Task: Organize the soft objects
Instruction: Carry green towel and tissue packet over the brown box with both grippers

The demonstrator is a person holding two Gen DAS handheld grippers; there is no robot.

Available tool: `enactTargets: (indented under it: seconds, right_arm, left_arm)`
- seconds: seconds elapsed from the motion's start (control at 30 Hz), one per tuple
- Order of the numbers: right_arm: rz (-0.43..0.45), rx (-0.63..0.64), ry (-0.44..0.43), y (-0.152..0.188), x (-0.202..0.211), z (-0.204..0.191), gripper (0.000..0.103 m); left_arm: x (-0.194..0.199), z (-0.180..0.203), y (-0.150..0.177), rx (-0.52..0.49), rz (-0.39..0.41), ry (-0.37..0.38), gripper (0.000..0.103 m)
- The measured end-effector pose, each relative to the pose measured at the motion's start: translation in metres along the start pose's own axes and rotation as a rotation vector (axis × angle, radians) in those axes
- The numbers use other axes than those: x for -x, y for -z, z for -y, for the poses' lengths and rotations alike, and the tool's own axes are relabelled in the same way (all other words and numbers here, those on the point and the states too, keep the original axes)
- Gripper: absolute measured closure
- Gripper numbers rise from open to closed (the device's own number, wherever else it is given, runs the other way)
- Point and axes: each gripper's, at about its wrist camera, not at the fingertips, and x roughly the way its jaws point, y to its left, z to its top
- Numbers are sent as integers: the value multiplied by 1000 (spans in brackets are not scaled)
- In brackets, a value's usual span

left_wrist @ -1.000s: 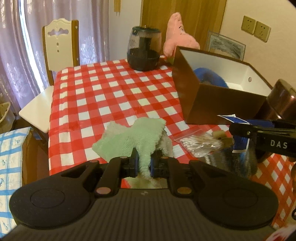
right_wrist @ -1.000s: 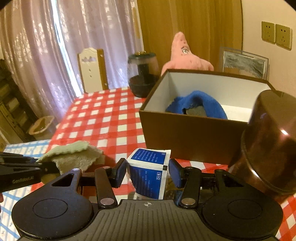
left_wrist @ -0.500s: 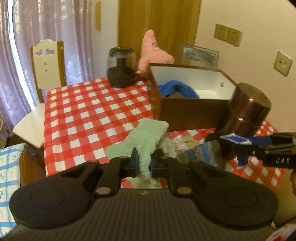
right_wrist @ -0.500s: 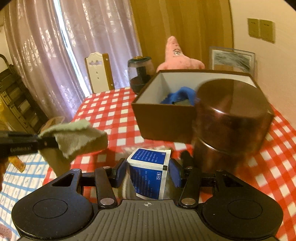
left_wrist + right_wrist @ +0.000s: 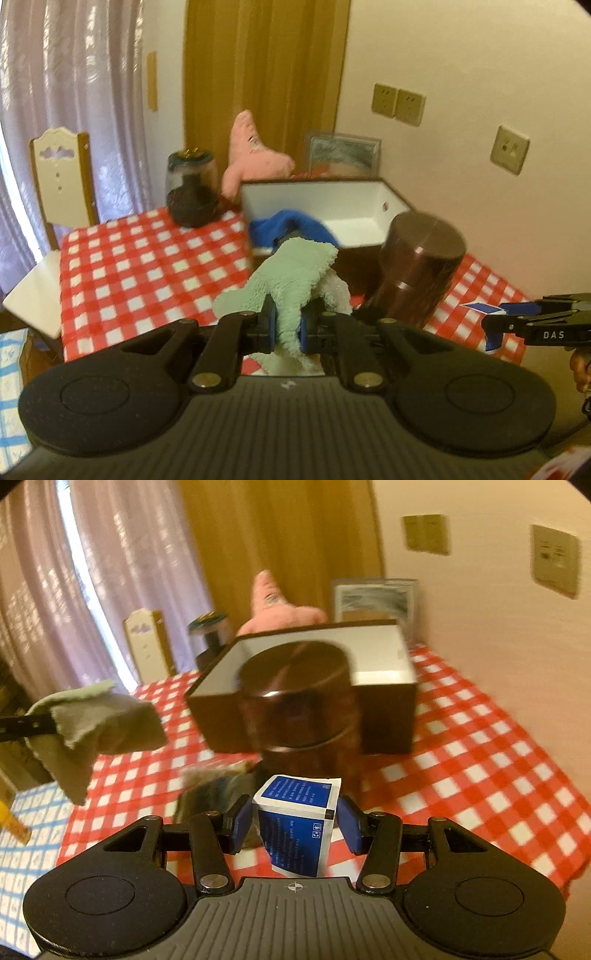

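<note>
Raised cloth masking blue fabric

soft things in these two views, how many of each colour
green cloth, held in the left gripper: 1
blue cloth, inside the box: 1
pink plush, behind the box: 1
total: 3 soft things
The blue-and-white packet between the fingers of the right gripper is not counted as soft.
</note>
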Motion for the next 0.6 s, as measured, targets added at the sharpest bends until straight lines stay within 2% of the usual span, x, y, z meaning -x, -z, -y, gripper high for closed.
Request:
enactTargets:
  seconds: [0.27, 0.6]
  right_arm:
    - [83, -30, 60, -32, 16, 46, 53]
    - [204, 14, 46, -111, -2, 84, 53]
  left_arm:
    - [-6, 22, -36, -9, 80, 47, 92]
    - [-41, 33, -100, -5, 172, 59, 92]
